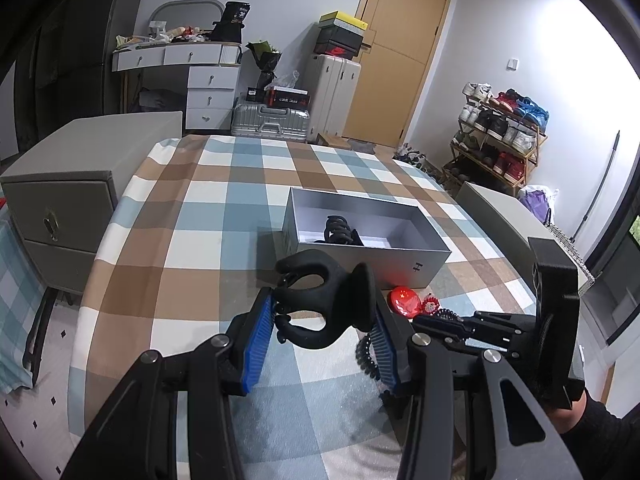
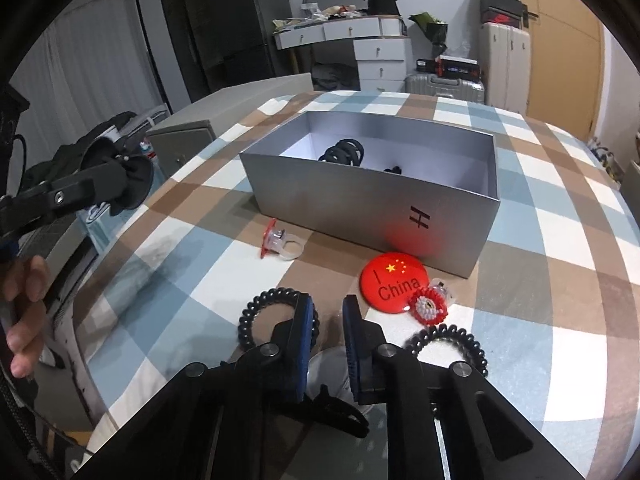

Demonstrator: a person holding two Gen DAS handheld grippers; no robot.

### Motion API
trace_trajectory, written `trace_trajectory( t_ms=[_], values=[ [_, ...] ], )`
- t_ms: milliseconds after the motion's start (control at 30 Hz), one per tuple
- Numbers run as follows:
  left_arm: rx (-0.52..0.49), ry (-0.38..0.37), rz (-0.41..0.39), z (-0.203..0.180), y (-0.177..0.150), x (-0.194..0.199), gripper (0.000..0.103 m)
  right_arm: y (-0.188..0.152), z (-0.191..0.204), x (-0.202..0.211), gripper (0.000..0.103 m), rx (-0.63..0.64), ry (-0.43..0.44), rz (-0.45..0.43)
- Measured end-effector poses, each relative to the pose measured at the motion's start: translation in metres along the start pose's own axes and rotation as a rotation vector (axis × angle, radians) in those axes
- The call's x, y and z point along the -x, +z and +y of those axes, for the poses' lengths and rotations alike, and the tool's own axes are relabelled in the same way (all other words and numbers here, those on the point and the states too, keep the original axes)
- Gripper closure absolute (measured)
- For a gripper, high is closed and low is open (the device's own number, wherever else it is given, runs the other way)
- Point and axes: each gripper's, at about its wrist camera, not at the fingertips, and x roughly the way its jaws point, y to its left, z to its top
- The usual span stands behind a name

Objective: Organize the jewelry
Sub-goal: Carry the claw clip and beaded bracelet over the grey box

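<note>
Two coil hair ties [image 2: 279, 316] flank the right hand-held gripper [image 2: 325, 322], whose nearly closed jaws hold nothing visible; only its view shows them whole. One black claw clip [image 1: 320, 304] sits clamped in the left hand-held gripper [image 1: 320, 336], short of the silver box [image 1: 400, 260].

We read "I China" (with yellow stars above) on the red round badge [image 2: 390, 283], and a black "H" on the grey box's [image 2: 360, 204] near wall.

free: checked cloth [image 1: 192, 216] left of box | blocked: grey box [image 2: 360, 204], red badge [image 2: 390, 283] against its wall
</note>
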Motion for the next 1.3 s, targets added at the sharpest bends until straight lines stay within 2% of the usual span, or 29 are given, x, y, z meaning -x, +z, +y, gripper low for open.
trace_trajectory(
  t_ms=[100,233,333,400,500,733,933,1133,1300],
  values=[
    [-0.001,0.0,0.002,0.0,0.001,-0.001,0.063,0.0,0.005,-0.004,0.087,0.018,0.023,0.032],
    [0.006,-0.005,0.013,0.002,0.002,-0.004,0.063,0.001,0.016,-0.018,0.086,0.087,-0.036,0.096],
    [0.011,-0.008,0.023,0.004,0.002,-0.007,0.063,0.003,0.025,-0.022,0.087,0.144,-0.062,0.108],
    [0.013,-0.01,0.026,0.006,0.004,-0.008,0.063,0.001,0.028,-0.023,0.094,0.178,-0.077,0.102],
    [0.016,-0.014,0.024,0.006,0.007,-0.01,0.063,0.0,0.025,-0.022,0.094,0.168,-0.064,0.091],
    [-0.016,-0.028,0.008,-0.001,0.017,-0.012,0.063,0.013,0.01,0.018,0.095,0.089,0.011,-0.082],
    [-0.042,-0.041,0.004,-0.011,0.034,-0.023,0.063,0.039,-0.007,0.051,0.094,0.04,0.019,-0.21],
    [-0.042,-0.069,0.003,-0.019,0.057,-0.043,0.063,0.063,-0.032,0.051,0.094,-0.01,-0.004,-0.254],
    [-0.057,-0.1,0.045,-0.029,0.066,-0.071,0.063,0.078,-0.056,0.043,0.094,-0.048,-0.01,-0.261]
  ],
)
